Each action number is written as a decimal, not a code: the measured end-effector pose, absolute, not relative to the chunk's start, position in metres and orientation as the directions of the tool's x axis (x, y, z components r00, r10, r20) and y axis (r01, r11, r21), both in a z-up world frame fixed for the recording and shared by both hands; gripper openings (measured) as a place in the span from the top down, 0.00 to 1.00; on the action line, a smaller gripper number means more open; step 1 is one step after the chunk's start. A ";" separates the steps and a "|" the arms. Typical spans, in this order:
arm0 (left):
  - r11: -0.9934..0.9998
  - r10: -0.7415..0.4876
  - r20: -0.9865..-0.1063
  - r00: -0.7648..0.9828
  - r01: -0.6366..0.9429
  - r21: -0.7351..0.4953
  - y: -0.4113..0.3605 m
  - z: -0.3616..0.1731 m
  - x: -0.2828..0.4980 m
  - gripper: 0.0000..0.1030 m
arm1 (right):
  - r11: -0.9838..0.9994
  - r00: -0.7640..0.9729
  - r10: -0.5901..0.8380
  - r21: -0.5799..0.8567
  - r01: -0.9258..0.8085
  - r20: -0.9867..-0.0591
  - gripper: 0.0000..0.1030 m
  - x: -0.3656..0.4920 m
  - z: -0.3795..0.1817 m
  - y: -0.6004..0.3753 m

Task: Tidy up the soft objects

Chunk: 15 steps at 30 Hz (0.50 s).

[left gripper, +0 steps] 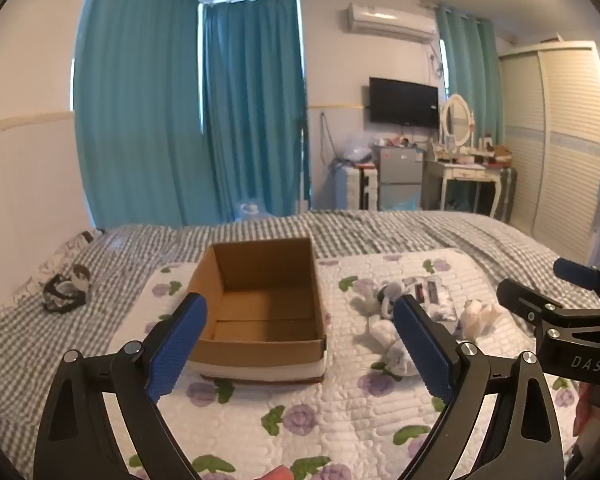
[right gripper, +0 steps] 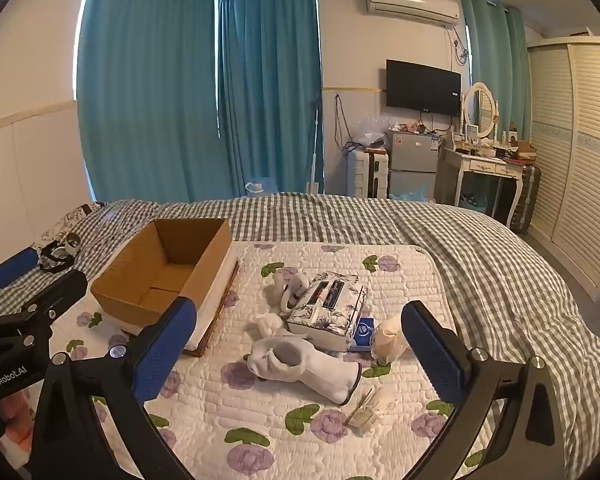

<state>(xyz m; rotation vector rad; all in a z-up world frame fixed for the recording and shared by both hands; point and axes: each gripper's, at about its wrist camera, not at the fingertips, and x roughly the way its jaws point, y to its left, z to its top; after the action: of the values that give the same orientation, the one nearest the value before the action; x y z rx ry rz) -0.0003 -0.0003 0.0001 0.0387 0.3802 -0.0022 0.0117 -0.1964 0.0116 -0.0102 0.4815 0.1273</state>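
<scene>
An open, empty cardboard box point(left gripper: 260, 312) point(right gripper: 168, 268) stands on a white floral quilt point(left gripper: 320, 420) point(right gripper: 300, 432). Right of it lie soft items: a white sock point(right gripper: 304, 364), a small white bundle point(right gripper: 270, 322), a white plush piece point(right gripper: 290, 288), a patterned tissue pack point(right gripper: 328, 312) point(left gripper: 430, 296) and a cream bundle point(right gripper: 390, 338). My left gripper point(left gripper: 300, 344) is open and empty in front of the box. My right gripper point(right gripper: 300, 340) is open and empty above the sock. Each gripper shows at the edge of the other's view.
A small clear packet of swabs point(right gripper: 372, 410) lies near the sock. A dark bundle point(left gripper: 66, 292) point(right gripper: 58, 254) lies on the checked bedsheet point(right gripper: 480, 264) at far left. Teal curtains, a dressing table point(right gripper: 488, 168) and a wardrobe point(right gripper: 580, 152) stand beyond the bed.
</scene>
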 end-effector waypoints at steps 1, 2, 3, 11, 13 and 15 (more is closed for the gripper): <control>0.999 0.004 -0.371 0.929 0.011 0.037 0.000 0.000 0.000 0.07 | 0.992 0.882 0.118 0.015 -0.124 -0.457 0.00 0.011 0.012 -0.196; 0.999 0.004 -0.372 0.928 0.010 0.036 0.000 0.000 0.000 0.07 | 0.992 0.878 0.114 0.012 -0.122 -0.464 0.00 0.011 0.012 -0.196; 0.999 0.004 -0.374 0.927 0.009 0.033 0.000 0.000 0.000 0.07 | 0.993 0.879 0.113 0.012 -0.121 -0.463 0.00 0.011 0.012 -0.196; 1.000 0.006 -0.379 0.925 0.005 0.027 0.001 -0.001 0.001 0.07 | 0.993 0.880 0.106 0.011 -0.114 -0.462 0.00 0.009 0.010 -0.192; 1.000 0.007 -0.379 0.925 0.004 0.027 0.001 -0.001 -0.001 0.07 | 0.993 0.881 0.106 0.012 -0.113 -0.461 0.00 0.009 0.010 -0.190; 1.000 0.005 -0.380 0.925 0.006 0.028 0.001 -0.002 -0.001 0.07 | 0.993 0.879 0.109 0.016 -0.114 -0.464 0.00 0.012 0.011 -0.193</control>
<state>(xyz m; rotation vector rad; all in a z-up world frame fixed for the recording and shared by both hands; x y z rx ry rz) -0.0006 0.0015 -0.0019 0.0285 0.3895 -0.0002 0.0123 -0.1931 0.0105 -0.0121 0.4824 0.1163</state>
